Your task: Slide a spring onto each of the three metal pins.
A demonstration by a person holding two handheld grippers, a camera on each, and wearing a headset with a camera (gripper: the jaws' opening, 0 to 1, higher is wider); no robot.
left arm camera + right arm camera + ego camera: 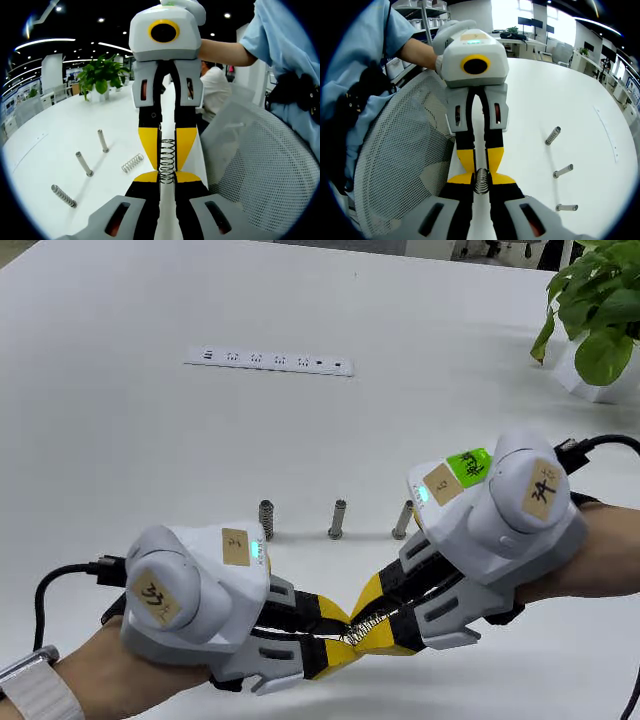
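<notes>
1. The held spring (167, 160) sits at 6 o'clock in the head view, low over the near part of the bench (120, 440). It bridges the meeting tips of the two tools.
2. The left tool (345, 642) reaches in from 9 o'clock of the held spring. Its jaws are narrow and pinch one end of the coil.
3. The right tool (385, 623) reaches in from 2 o'clock, tip to tip with the left tool. Its jaws are also narrow and clamp the opposite end of the same coil.
4. Three pins stand upright in a row at 12 o'clock of the held spring, well apart from it.
   - The left pin (558, 130) carries a fitted spring (63, 196) along its shaft.
   - The middle pin (337, 519) is bare.
   - The right pin (403, 520) is bare and stands just beside the right tool's housing in the head view.
5. In the left gripper view, a loose spring (132, 163) lies on its side on the bench, between the pin row and the tool tips.
6. A power strip (268, 361) lies flat at 11 o'clock, beyond the pins.
7. A potted plant (595, 310) stands at 1 o'clock, at the far right of the bench.
8. A mesh chair back (395, 160) stands off the bench's near edge, beside the person's blue sleeve (370, 30).
</notes>
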